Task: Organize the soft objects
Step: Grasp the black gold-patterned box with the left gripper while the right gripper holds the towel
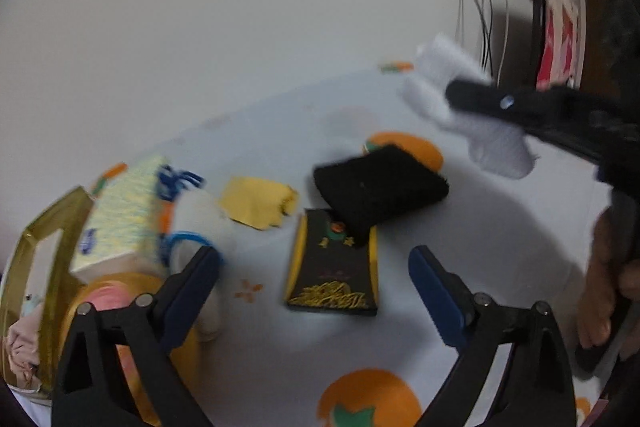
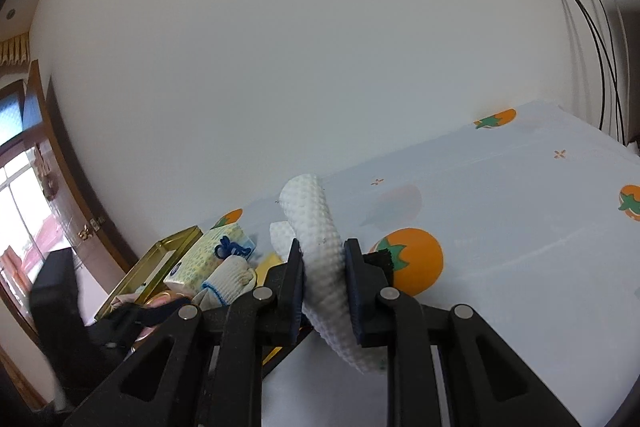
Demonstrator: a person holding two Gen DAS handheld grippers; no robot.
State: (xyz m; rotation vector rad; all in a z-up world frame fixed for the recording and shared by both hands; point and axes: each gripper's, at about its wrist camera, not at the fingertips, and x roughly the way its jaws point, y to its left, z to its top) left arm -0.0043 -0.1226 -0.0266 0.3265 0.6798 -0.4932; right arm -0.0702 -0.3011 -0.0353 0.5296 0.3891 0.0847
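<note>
Above black cloth [image 1: 380, 193] on table [image 1: 500, 247], my right hand-held gripper [image 2: 323, 277] clamps white dimpled cloth [image 2: 320, 247]. My left hand-held gripper [image 1: 314, 267] spread wide, empty, near black cloth.

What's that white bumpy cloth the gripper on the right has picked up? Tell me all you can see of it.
The white cloth looks like a soft, dimpled towel or wipe, bunched into a thick fold. The right gripper is shut on its middle, one pad on each side. The upper end curls over above the pads; the lower end hangs below them. In the left wrist view it is lifted clear of the persimmon-print tablecloth, touching nothing but the gripper.
</note>
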